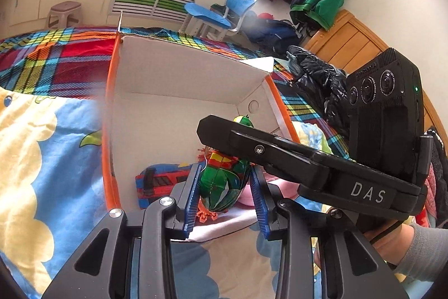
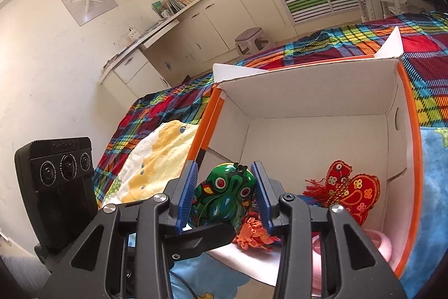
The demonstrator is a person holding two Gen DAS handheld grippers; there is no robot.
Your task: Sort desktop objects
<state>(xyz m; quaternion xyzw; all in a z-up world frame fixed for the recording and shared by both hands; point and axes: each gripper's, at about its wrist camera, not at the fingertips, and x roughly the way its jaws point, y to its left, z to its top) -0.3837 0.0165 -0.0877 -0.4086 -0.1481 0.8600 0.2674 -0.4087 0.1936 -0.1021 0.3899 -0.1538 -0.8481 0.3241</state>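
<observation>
A green painted frog toy [image 1: 224,187] [image 2: 226,195] hangs over the near end of a white cardboard box with orange outer sides [image 1: 182,80] [image 2: 308,91]. My left gripper [image 1: 225,170] is shut on the toy, blue pads pressing both flanks. My right gripper [image 2: 224,167] grips the same toy from the other side; its black fingers [image 1: 224,133] cross above the toy in the left wrist view. In the box lie a red embroidered ornament [image 2: 347,189], a small orange toy [image 2: 252,237], a red-and-blue item [image 1: 159,184] and something pink [image 2: 375,243].
The box sits on a bed with a plaid blanket [image 1: 56,60] and a yellow-and-blue cartoon quilt [image 1: 42,159]. A black jacket [image 1: 316,80] lies right of the box. A blue chair [image 1: 221,10] and a plastic stool [image 2: 252,41] stand beyond the bed.
</observation>
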